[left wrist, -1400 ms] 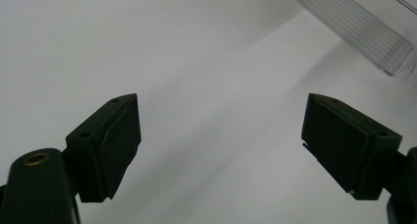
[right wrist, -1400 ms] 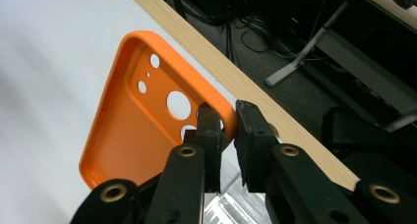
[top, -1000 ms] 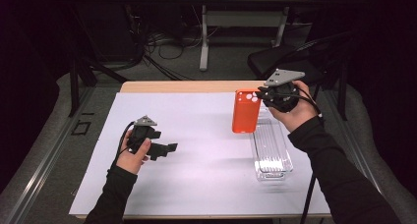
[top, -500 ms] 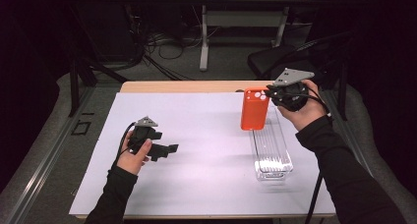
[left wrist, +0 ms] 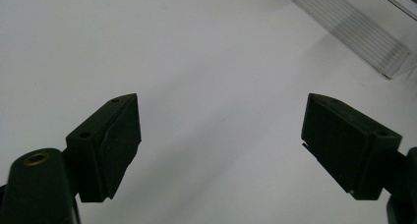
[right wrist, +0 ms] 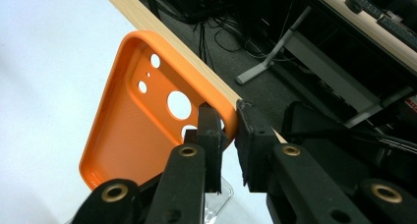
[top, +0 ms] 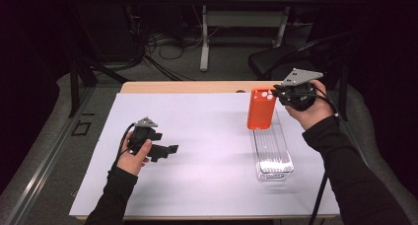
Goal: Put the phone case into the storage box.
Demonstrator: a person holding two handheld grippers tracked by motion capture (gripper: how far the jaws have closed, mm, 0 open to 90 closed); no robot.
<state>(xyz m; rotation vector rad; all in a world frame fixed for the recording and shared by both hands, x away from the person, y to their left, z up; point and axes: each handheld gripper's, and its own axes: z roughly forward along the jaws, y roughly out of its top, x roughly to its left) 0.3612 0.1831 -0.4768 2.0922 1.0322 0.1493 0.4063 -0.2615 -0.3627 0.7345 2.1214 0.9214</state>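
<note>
- Right gripper [top: 276, 94]: jaws pinch the rim of the orange phone case [top: 261, 108], lifted above the clear tray [top: 272, 153] near the table's [top: 207, 185] right edge.
- Left gripper [top: 170, 149]: jaws spread, empty, low over the left side of the table.

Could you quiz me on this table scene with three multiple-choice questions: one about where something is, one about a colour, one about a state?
1. Where is the phone case? A over the clear tray's far end; B beside the left hand; C on the floor.
2. What colour is it? A blue; B orange; C green.
3. How are the left gripper's jaws? A clamped on the case; B shut; C open with nothing between them.

A: it hangs above the tray's far end. B: plainly orange. C: white table shows between the jaws.
</note>
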